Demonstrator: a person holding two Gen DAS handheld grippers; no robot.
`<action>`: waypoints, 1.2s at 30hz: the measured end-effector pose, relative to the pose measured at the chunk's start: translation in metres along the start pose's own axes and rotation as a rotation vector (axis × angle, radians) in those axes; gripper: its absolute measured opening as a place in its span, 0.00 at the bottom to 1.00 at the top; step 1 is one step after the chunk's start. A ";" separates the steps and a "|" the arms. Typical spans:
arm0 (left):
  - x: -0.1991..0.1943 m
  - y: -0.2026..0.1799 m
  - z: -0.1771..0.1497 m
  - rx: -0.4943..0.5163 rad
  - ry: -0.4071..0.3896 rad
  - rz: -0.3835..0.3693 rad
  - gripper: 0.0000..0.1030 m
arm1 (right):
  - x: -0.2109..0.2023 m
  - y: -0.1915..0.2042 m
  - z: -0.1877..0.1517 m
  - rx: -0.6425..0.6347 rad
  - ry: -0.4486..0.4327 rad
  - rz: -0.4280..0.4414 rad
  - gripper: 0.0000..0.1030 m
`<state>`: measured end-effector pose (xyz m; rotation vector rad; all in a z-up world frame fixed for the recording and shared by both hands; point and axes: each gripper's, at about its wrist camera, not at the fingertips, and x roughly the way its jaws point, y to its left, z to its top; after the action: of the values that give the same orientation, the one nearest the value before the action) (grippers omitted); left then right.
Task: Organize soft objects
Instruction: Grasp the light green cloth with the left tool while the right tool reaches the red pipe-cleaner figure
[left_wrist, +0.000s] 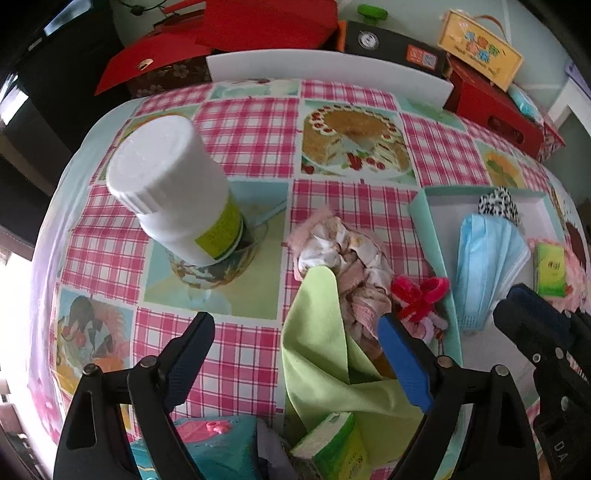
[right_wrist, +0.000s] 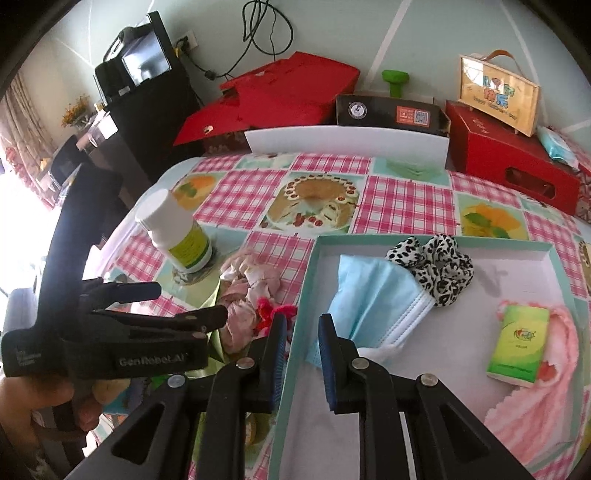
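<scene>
A shallow teal-rimmed box (right_wrist: 436, 240) (left_wrist: 436, 236) holds a blue face mask (right_wrist: 373, 291) (left_wrist: 487, 251), a leopard-print scrunchie (right_wrist: 434, 264) (left_wrist: 498, 203), a green tissue pack (right_wrist: 519, 341) (left_wrist: 550, 269) and a pink cloth (right_wrist: 554, 391). Left of the box lie a crumpled pink fabric (left_wrist: 351, 258) (right_wrist: 251, 280), a red-pink hair tie (left_wrist: 421, 291) (right_wrist: 275, 310) and a green cloth (left_wrist: 321, 347). My left gripper (left_wrist: 299, 343) is open over the green cloth. My right gripper (right_wrist: 303, 332) is open, its jaws astride the box's near-left wall, beside the mask's corner.
A white bottle (left_wrist: 177, 192) (right_wrist: 177, 229) stands on the checked tablecloth at left. Another tissue pack (left_wrist: 332, 443) and a teal packet (left_wrist: 199, 446) lie near the front edge. Red boxes (right_wrist: 513, 158), a black box (right_wrist: 388, 110) and a white board (right_wrist: 347, 142) line the back.
</scene>
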<state>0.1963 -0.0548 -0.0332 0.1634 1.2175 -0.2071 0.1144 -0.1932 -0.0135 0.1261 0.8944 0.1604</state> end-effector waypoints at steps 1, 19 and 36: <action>0.001 -0.001 0.000 0.005 0.005 0.002 0.79 | 0.000 -0.001 -0.001 0.003 0.001 -0.001 0.19; 0.014 -0.036 0.002 0.292 0.188 0.000 0.74 | -0.012 -0.026 0.004 0.092 -0.034 0.037 0.19; 0.051 -0.061 0.008 0.415 0.421 -0.033 0.64 | -0.019 -0.043 0.005 0.146 -0.054 0.049 0.19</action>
<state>0.2058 -0.1191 -0.0798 0.5702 1.5846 -0.4715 0.1103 -0.2396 -0.0029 0.2876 0.8490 0.1365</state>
